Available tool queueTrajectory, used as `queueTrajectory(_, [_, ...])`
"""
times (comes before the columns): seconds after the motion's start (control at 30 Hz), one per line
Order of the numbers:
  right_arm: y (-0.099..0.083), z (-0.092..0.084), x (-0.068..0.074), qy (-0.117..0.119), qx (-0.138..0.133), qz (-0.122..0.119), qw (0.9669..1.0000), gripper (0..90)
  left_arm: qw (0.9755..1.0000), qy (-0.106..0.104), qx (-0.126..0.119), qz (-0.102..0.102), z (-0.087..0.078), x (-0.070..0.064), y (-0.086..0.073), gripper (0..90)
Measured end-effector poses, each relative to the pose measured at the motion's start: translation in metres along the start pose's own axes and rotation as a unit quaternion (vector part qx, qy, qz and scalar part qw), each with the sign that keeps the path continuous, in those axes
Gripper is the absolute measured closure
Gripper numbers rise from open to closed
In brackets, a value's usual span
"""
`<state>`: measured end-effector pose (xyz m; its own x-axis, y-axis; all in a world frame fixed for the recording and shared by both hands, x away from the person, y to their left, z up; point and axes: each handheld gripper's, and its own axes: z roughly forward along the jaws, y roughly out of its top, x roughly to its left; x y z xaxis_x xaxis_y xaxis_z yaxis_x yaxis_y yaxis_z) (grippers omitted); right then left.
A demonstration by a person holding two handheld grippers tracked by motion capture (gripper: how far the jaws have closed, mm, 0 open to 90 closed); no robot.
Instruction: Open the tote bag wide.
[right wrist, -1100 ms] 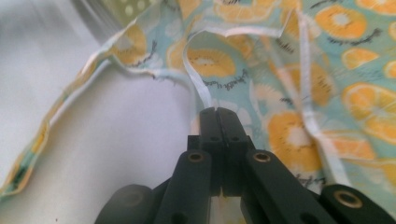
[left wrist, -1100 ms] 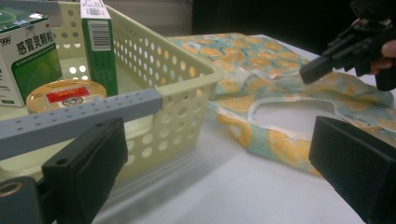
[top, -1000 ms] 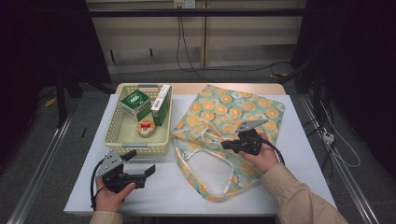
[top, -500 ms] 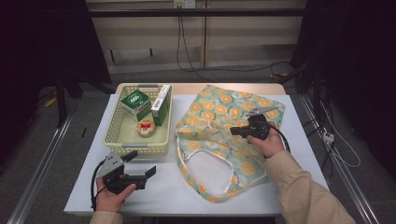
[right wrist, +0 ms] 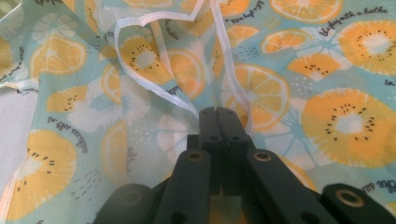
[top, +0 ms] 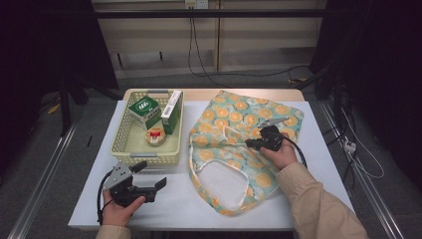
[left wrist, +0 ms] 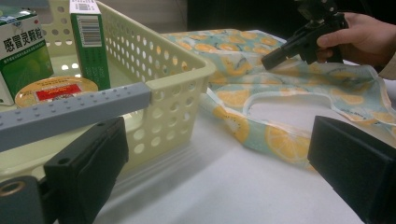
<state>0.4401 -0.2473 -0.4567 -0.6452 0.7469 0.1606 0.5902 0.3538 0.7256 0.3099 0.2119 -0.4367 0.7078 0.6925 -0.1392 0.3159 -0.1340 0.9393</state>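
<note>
Over fruit-print bag (top: 234, 134): right tongs (top: 250, 144) closed, empty; left tongs (top: 149, 175) wide, empty.

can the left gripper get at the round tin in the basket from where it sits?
Probably yes. The left gripper rests open just outside the basket, whose top is open. The round tin lies uncovered beside the boxes, so coming over the near wall looks free.

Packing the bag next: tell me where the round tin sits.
High view: the round tin lies in the cream basket, table's left side, just in front of the two green boxes.
</note>
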Motion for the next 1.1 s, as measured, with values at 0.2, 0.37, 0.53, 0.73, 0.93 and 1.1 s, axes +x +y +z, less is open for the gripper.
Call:
queueTrajectory(0.2, [0.004, -0.006, 0.009, -0.011, -0.011, -0.02, 0.9997, 77.8, 1.0, 0.002, 0.0, 0.0, -0.001, 0.0, 0.0, 4.9])
queueTrajectory(0.37, [0.014, -0.018, 0.03, -0.004, -0.029, -0.045, 0.9986, 58.9, 1.0, 0.001, -0.001, 0.0, 0.0, -0.001, 0.0, 4.9])
queueTrajectory(0.53, [0.017, -0.022, 0.046, -0.001, -0.031, -0.058, 0.9979, 45.7, 1.0, 0.002, 0.001, 0.004, 0.0, -0.001, 0.001, 5.0])
queueTrajectory(0.73, [0.022, -0.027, 0.067, 0.011, -0.048, -0.081, 0.9955, 38.3, 1.0, 0.002, 0.0, 0.003, 0.0, -0.001, 0.0, 5.0])
queueTrajectory(0.93, [0.022, -0.022, 0.07, 0.016, -0.043, -0.085, 0.9953, 43.7, 1.0, 0.002, 0.001, 0.003, 0.0, -0.001, 0.001, 5.0])
queueTrajectory(1.1, [0.022, -0.007, 0.072, 0.028, -0.024, -0.095, 0.9948, 60.5, 1.0, 0.003, 0.003, 0.003, 0.001, -0.002, 0.0, 5.1])
